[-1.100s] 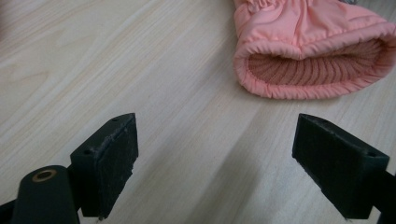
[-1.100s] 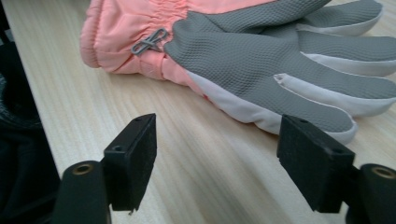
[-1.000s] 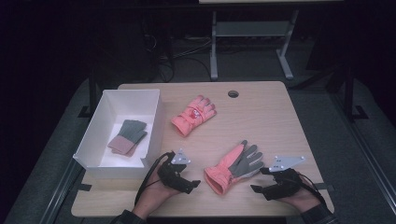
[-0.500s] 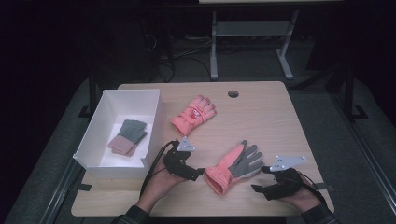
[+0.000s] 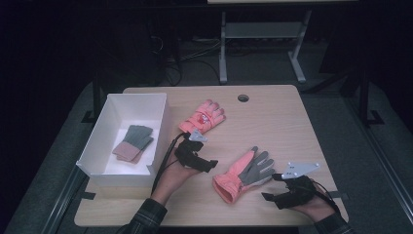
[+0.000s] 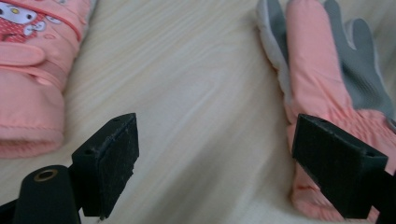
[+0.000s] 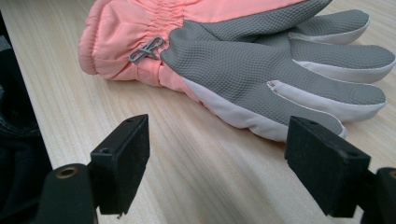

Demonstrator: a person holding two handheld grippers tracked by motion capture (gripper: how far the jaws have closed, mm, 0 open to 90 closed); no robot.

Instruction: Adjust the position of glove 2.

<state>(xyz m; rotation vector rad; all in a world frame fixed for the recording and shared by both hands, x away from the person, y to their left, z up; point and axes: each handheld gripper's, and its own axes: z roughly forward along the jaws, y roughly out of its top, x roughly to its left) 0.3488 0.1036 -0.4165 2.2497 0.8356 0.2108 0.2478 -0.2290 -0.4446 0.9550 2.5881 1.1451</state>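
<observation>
Open tool over table, cartoon glove left, grey-palmed glove right

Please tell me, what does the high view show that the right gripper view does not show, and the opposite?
The high view alone takes in the white box with a pair of folded socks inside, the pink glove with a cartoon print, the left gripper and the round hole in the table. The right gripper view alone gives close detail: the small grey clip at the cuff and the dotted texture of the grey palm. Both show the pink and grey glove lying palm up on the wooden table, and the right gripper with open jaws before it.
</observation>
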